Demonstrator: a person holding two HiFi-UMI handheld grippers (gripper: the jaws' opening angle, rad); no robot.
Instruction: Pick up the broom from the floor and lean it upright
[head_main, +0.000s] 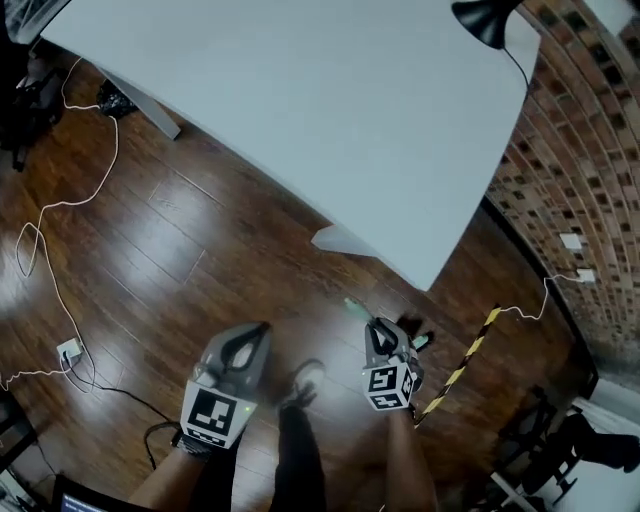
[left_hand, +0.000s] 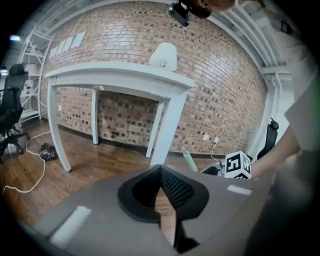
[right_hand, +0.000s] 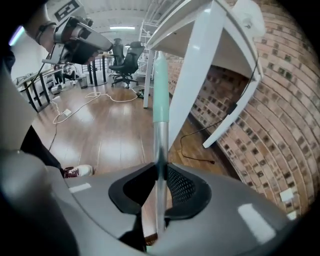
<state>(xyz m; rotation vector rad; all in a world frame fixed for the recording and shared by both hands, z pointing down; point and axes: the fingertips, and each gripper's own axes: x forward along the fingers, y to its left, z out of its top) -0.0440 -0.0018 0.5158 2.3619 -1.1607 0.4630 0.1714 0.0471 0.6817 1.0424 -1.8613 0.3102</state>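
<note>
The broom's handle (right_hand: 159, 135) is a silver tube with a mint-green grip at its top end (right_hand: 161, 95). It stands steeply between the jaws of my right gripper (right_hand: 160, 167), which is shut on it. In the head view my right gripper (head_main: 383, 328) is at centre right, and the green tip (head_main: 355, 308) pokes out just beyond it. The broom's head is hidden. My left gripper (head_main: 255, 335) hangs to the left, apart from the handle. Its tips (left_hand: 161, 171) meet with nothing between them. From there the green tip (left_hand: 189, 160) shows beside the right gripper's marker cube (left_hand: 237, 166).
A white table (head_main: 300, 100) stands ahead, its leg (left_hand: 167, 125) close by, with a brick wall (head_main: 590, 180) to the right. A yellow-and-black striped strip (head_main: 460, 370) lies by my right gripper. White cable (head_main: 60, 210) trails over the wood floor. Office chairs (right_hand: 125, 60) stand far back.
</note>
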